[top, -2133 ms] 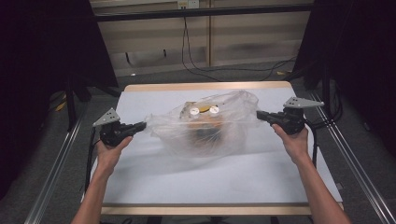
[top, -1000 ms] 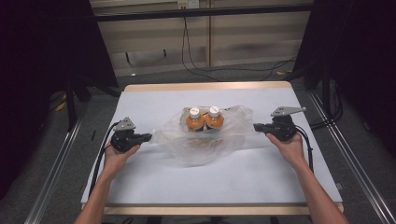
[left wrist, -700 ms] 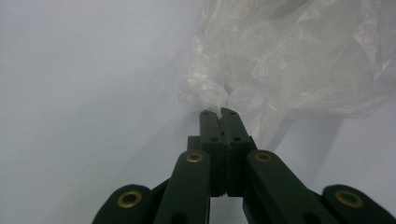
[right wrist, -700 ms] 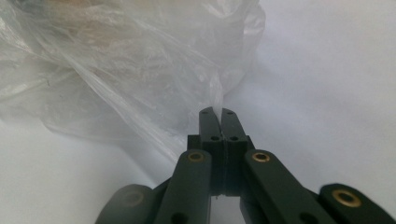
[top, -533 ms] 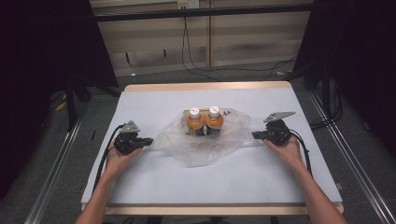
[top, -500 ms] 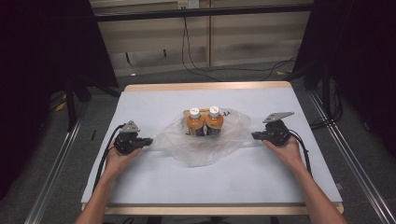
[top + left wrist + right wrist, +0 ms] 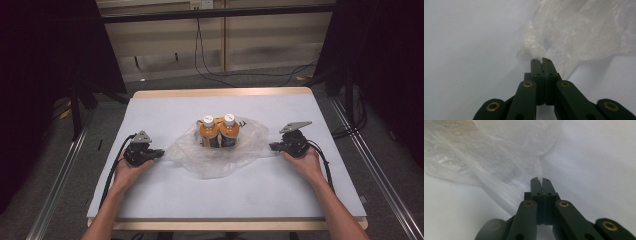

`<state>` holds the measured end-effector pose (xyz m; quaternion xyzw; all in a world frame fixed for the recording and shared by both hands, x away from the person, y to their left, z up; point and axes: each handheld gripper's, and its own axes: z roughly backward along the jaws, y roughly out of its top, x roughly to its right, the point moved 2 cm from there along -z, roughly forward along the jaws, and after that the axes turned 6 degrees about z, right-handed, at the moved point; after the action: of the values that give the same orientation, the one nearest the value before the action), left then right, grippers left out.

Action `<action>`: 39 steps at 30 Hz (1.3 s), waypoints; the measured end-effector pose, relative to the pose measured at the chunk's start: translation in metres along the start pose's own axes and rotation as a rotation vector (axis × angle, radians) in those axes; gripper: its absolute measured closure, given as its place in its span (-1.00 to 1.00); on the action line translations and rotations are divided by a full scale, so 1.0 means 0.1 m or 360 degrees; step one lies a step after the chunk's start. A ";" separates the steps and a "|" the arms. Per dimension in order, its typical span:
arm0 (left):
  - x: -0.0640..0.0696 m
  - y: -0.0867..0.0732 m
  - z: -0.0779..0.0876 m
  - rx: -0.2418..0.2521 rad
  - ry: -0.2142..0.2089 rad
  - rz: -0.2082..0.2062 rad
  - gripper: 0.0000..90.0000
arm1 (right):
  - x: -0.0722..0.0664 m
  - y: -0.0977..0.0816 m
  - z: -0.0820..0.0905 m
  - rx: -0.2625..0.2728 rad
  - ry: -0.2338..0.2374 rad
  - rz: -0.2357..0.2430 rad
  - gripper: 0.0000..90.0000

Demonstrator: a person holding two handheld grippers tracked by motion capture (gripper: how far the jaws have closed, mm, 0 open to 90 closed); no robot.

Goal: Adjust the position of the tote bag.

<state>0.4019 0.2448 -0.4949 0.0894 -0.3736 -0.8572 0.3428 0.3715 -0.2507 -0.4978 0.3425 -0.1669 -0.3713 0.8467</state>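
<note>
On the tabletop (image 7: 150,210), the bag (image 7: 215,155) stretches between left claw (image 7: 159,153) and right claw (image 7: 272,147), each clenched on an opposite edge; bottles (image 7: 219,131) stand midway.

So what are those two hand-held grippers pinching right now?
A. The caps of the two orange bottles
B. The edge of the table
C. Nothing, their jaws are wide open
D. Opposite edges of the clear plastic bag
D: each gripper view shows shut jaws nipping thin film of the clear plastic bag, the left hand-held gripper on one edge, the right hand-held gripper on the other, with the two orange bottles standing untouched in the middle.
</note>
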 end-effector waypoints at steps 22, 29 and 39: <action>0.01 0.16 0.46 0.0495 -0.0102 0.0207 -0.08 | -0.03 0.19 0.44 0.0431 0.0037 -0.0064 -0.04; 0.15 0.31 0.55 0.0573 -0.0132 0.0165 0.03 | -0.10 0.33 0.64 0.0546 0.0070 -0.0042 -0.04; 0.48 0.62 0.37 0.0476 -0.0230 -0.0032 0.61 | -0.43 0.63 0.52 0.0497 0.0277 0.0145 0.78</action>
<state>0.3833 0.2051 -0.4209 0.0813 -0.5198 -0.7997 0.2892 0.3470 -0.2118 -0.4177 0.4927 -0.1641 -0.2710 0.8105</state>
